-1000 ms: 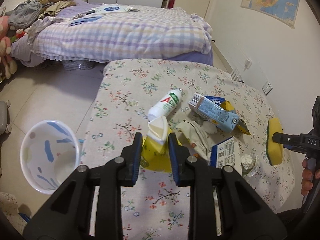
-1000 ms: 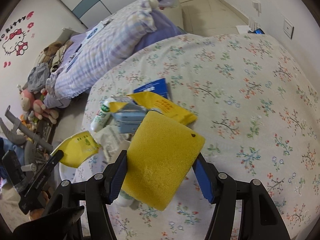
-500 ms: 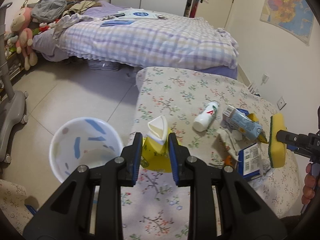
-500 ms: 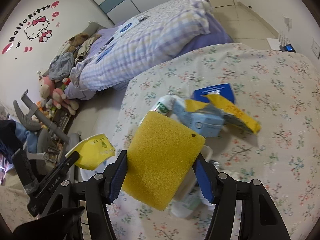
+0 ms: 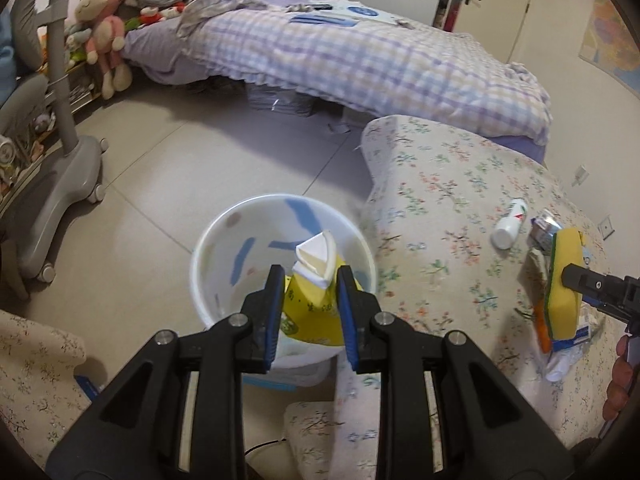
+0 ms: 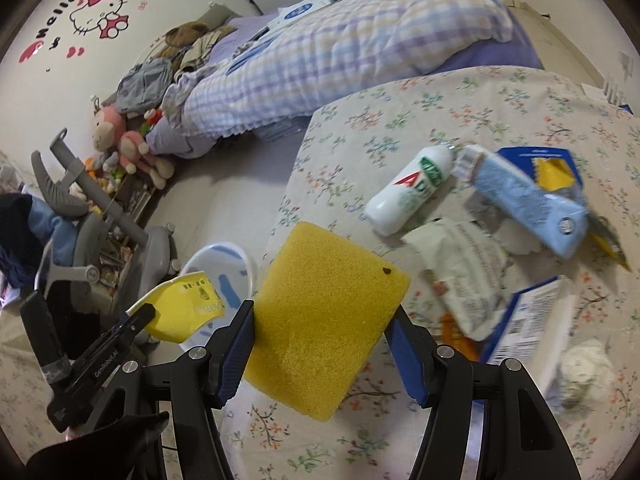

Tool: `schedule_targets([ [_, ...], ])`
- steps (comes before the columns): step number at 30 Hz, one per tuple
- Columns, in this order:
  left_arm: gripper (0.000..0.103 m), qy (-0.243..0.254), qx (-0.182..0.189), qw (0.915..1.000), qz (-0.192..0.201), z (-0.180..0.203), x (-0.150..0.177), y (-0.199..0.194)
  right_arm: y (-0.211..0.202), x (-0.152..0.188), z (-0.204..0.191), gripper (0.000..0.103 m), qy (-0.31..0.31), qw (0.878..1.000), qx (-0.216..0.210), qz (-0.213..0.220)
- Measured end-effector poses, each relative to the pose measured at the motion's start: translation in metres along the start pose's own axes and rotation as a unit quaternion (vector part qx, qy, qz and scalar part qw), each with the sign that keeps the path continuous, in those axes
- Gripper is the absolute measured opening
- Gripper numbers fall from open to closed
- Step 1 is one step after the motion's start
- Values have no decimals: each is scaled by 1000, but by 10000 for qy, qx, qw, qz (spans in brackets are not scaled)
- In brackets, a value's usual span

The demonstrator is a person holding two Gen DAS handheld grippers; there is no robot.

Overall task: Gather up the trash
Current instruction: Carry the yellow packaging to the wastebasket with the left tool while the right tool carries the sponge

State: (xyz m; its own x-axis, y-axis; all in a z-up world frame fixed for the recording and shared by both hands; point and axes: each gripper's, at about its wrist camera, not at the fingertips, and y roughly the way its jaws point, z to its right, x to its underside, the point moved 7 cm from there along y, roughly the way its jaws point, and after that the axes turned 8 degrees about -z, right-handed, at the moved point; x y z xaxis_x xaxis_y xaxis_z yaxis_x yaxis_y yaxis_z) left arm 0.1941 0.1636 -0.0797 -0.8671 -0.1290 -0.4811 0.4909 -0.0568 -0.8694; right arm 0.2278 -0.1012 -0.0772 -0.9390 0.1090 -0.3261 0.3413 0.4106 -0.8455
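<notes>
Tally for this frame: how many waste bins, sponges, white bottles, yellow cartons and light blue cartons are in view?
Waste bins: 1
Sponges: 1
White bottles: 1
Yellow cartons: 1
Light blue cartons: 1
Total: 5

A home, plainly a child's bedroom. A bed (image 5: 360, 56) with a lilac checked quilt fills the twelve o'clock side, clothes heaped at its head. Plush monkeys (image 5: 104, 36) sit at ten o'clock by the wall, which carries a Hello Kitty sticker (image 6: 96, 8). A map (image 5: 612, 40) hangs at two o'clock beside a door (image 5: 496, 4). The floor (image 5: 180, 168) is pale tile, and a flowered cloth covers the worktop (image 5: 448, 200).
</notes>
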Motion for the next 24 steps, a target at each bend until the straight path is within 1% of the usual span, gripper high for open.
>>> schedule_targets([
  [3, 30, -98, -54, 9999, -54, -10, 2, 4, 15, 4, -11, 65, -89, 9999, -2, -80],
  [5, 34, -160, -44, 9998, -140, -17, 5, 6, 28, 6, -20, 65, -158, 9998, 15, -148],
  [7, 39, -316, -45, 9990, -320, -26, 9, 10, 37, 8, -29, 65, -227, 9995, 16, -212],
  [8, 48, -395, -77, 9985, -380, -30, 10, 10, 43, 10, -34, 65, -269, 9993, 21, -247],
  [9, 62, -509, -148, 9976, -439, -36, 11, 10, 48, 10, -39, 65, -317, 9991, 24, -279],
  [11, 74, -745, -322, 9955, -486, -48, 14, 8, 56, 11, -48, 65, -381, 9987, 10, -328],
  [14, 76, -1050, -516, 9911, -630, -64, 18, 6, 70, 11, -62, 65, -474, 9980, -26, -410],
  [17, 82, -1095, -738, 9888, -688, -76, 23, 5, 83, 11, -77, 65, -584, 9972, -51, -458],
  [19, 82, -1097, -863, 9876, -713, -82, 26, 4, 91, 10, -84, 65, -630, 9968, -90, -476],
  [24, 84, -1207, -902, 9854, -795, -92, 29, 5, 107, 9, -96, 65, -666, 9965, -145, -476],
])
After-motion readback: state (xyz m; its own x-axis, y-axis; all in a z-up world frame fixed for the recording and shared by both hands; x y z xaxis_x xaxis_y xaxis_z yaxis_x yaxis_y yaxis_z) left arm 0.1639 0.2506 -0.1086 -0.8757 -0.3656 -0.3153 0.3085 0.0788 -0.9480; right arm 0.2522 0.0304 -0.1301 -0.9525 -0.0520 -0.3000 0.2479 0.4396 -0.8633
